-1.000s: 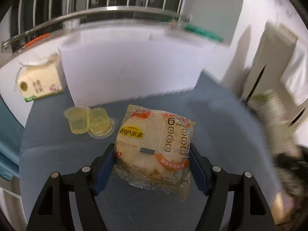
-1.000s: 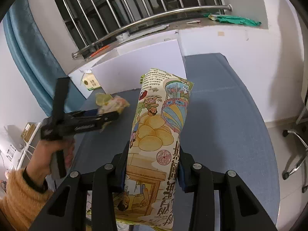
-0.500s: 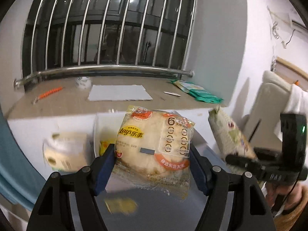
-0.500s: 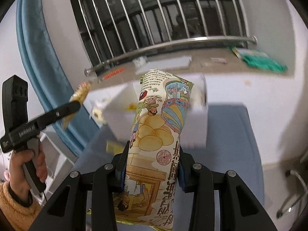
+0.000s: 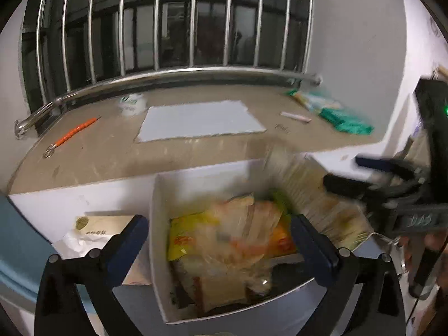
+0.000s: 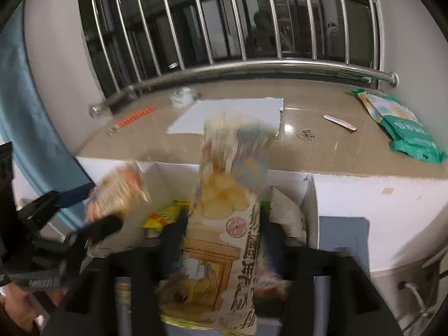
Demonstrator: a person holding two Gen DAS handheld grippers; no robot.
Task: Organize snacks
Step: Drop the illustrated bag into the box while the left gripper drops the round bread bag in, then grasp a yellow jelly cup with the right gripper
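Over the white box (image 5: 156, 252) against the windowsill edge, the left gripper (image 5: 218, 240) has spread wide, its Lay's chip bag (image 5: 238, 238) now dropped inside, while the right gripper (image 6: 221, 235) still clenches the illustrated chip bag (image 6: 226, 196), so one snack remains.

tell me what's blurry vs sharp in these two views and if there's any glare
Left wrist view: the clear snack bag and the right gripper are motion-smeared; the window bars are fairly crisp. Right wrist view: the tall chip bag and left gripper smear; a glare spot sits on the sill. Fisheye bends both.
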